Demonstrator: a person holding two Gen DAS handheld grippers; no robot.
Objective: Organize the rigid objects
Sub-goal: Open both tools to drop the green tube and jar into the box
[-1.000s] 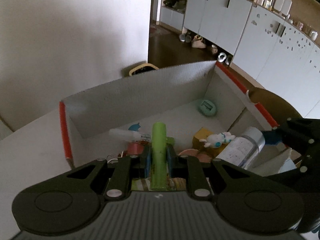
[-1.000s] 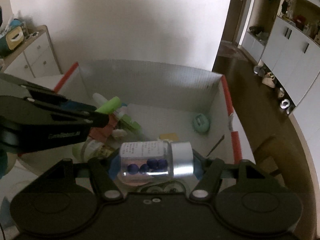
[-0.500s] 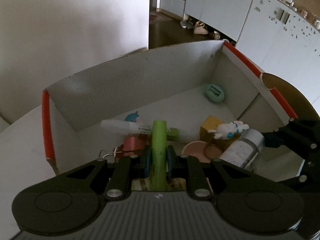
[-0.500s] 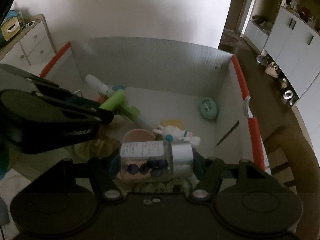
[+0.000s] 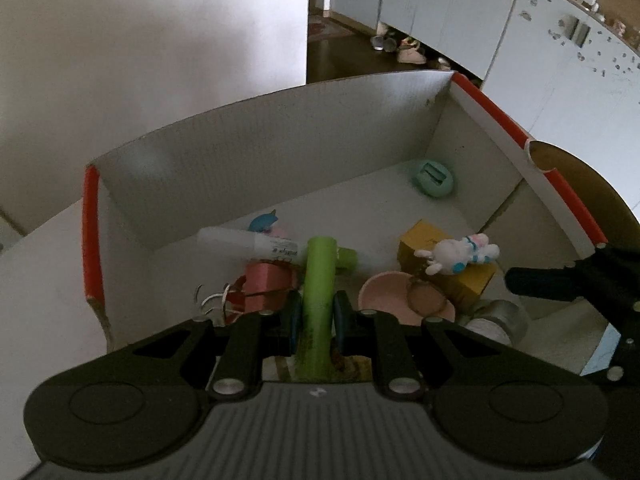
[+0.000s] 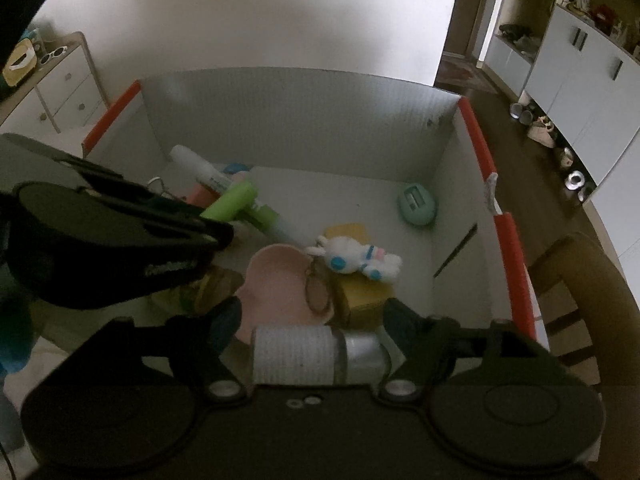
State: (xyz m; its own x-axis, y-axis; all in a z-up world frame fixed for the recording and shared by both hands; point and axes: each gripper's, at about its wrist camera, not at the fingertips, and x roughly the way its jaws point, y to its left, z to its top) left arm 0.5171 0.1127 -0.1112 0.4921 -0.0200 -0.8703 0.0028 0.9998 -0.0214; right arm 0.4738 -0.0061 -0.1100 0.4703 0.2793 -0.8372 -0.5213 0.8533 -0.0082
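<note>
While both tools hover over the box point(image 6: 304, 92):
Left gripper point(image 5: 316, 316): clamped on green tube point(image 5: 318, 280).
Right gripper point(image 6: 312, 320): spread; jar point(image 6: 316, 356) lies loose between fingers.
Progress: several items boxed; tube pending.

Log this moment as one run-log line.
left hand-held gripper: shut on green plastic tube | right hand-held gripper: open, silver-capped jar between jaws | over white cardboard box

A lime-green tube point(image 5: 318, 280) stands lengthwise at lower centre of the left wrist view, clamped between blue pads. A clear bottle point(image 6: 316, 354) with white label and silver cap lies crosswise at lower centre of the right wrist view, cap to the right, loose between wide-spread fingers, over the white box point(image 6: 320, 112)
</note>
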